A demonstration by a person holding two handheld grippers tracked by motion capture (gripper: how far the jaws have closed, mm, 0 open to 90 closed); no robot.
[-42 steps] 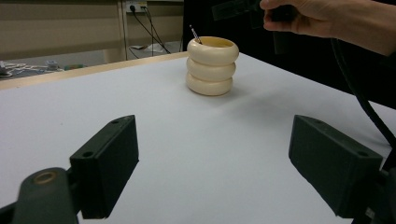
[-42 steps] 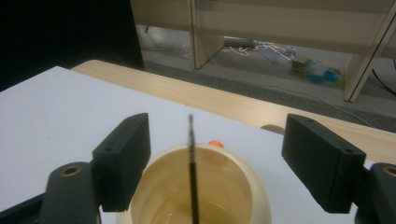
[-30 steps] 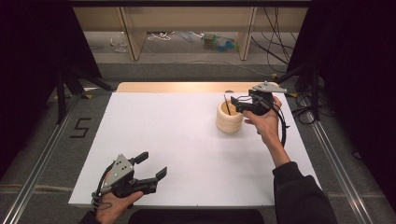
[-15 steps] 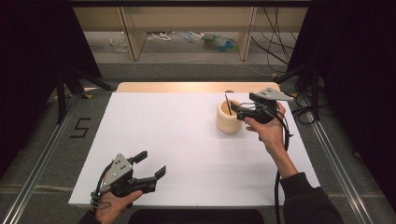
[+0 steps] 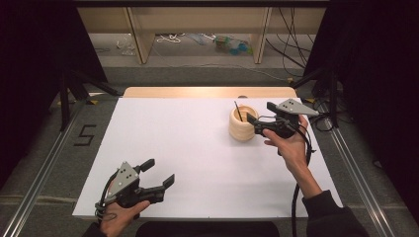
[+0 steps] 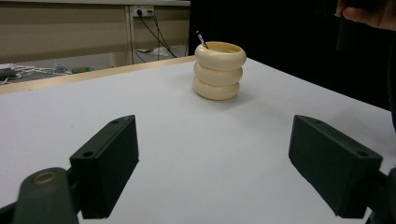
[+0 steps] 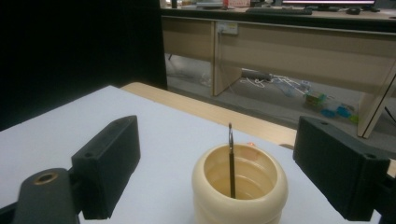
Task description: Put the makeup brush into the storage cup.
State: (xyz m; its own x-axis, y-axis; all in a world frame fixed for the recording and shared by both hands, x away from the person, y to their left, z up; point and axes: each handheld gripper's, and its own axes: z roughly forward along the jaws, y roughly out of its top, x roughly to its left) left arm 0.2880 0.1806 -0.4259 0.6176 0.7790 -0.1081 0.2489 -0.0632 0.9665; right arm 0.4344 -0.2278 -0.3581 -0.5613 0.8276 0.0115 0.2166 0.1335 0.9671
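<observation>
There, toward the far right of the white table [image 5: 197, 148], a cream ribbed holder [image 5: 242, 124] made of three stacked rings, upright, with a thin dark pen [image 5: 238, 110] leaning inside against its wall and poking just above the rim. Just beside the holder on its right, the right gripper [image 5: 257, 123], held in a hand [image 5: 291, 145], jaws just opened wide to either side of the holder as seen in the right gripper view, pads off it, nothing gripped. Well apart at the near left edge, the left gripper [image 5: 160, 174], jaws spread wide too, empty, pointed across the table toward the holder.
</observation>
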